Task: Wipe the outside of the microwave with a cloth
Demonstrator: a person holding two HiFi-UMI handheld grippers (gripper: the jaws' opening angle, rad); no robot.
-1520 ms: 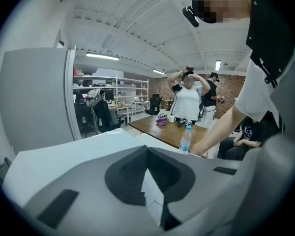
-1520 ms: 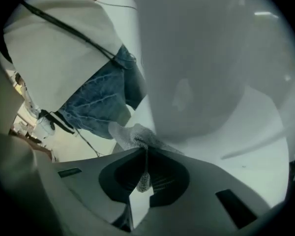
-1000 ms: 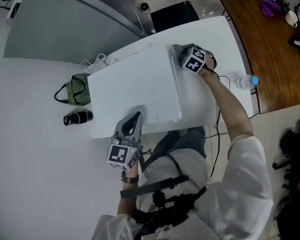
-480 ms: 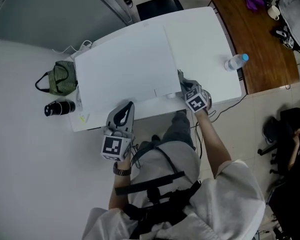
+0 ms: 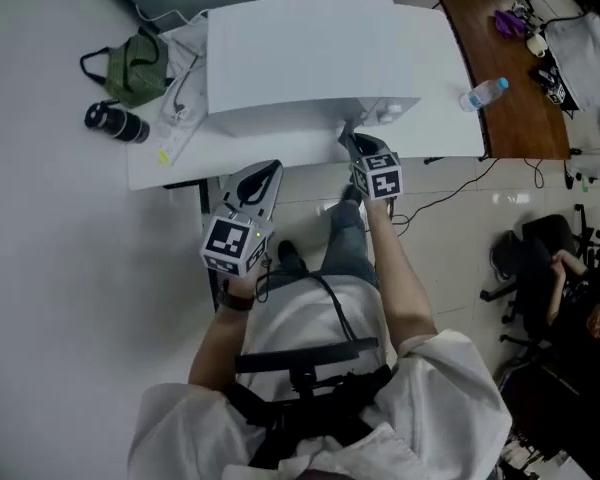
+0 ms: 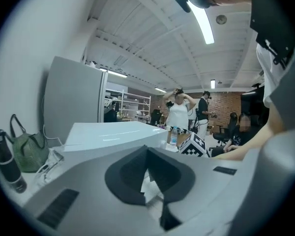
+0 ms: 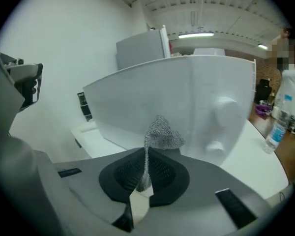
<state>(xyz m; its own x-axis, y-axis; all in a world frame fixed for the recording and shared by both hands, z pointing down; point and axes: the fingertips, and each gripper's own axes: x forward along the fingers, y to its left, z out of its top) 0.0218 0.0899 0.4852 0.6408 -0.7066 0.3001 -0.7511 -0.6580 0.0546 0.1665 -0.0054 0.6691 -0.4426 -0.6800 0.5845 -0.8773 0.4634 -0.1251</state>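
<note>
White surface (image 5: 150,158): the microwave (image 5: 300,58) is faced with the cloth (image 7: 160,134).
Limp mesh, judged best held bunched, is pinched by the right gripper (image 7: 146,154) fingers; the left gripper (image 6: 147,151) fingers are pressed together.

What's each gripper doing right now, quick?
Left gripper: closed, empty.
Right gripper: closed on the cloth.

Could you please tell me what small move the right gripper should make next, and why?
Probably ease the right gripper forward to press the cloth flat against the microwave front, left of the knobs. Its jaws are shut on the cloth, whose bunched tip points at that white panel, and contact cannot be confirmed from here.
</note>
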